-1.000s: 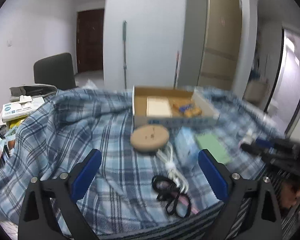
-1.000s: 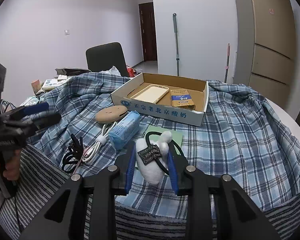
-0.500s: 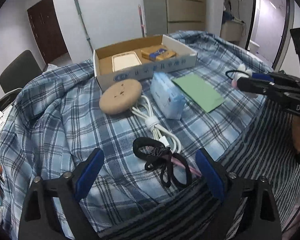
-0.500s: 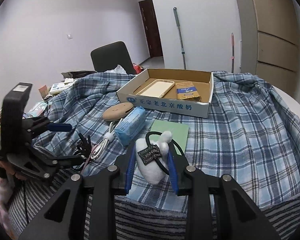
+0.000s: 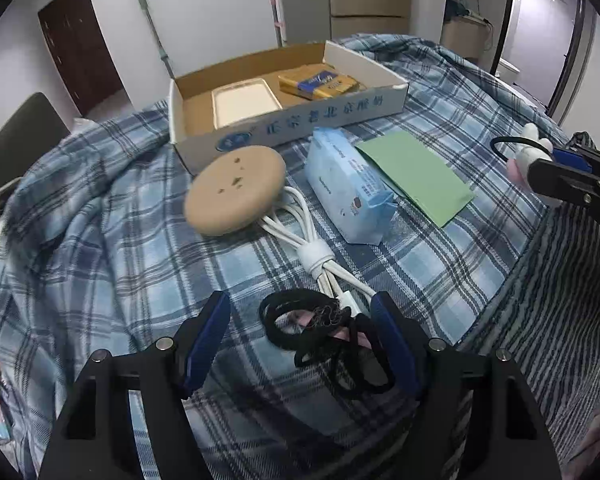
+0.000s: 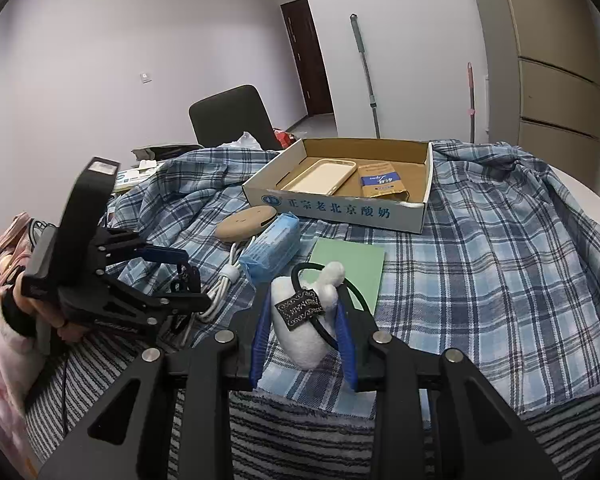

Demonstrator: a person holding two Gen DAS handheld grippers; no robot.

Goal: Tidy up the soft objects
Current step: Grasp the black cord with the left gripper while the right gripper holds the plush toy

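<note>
The black hair ties (image 5: 324,332) lie on the plaid cloth (image 5: 100,248) between the parted fingers of the left claw (image 5: 302,338), in front of the white cable (image 5: 312,256); contact is hard to judge. The right claw (image 6: 302,334) is clamped on a white plush toy (image 6: 304,320) with a black band and patch, held low over the cloth, in front of the green sheet (image 6: 348,264). Beyond the sheet, the box (image 6: 340,210) reads "正宗老北京酸奶".
</note>
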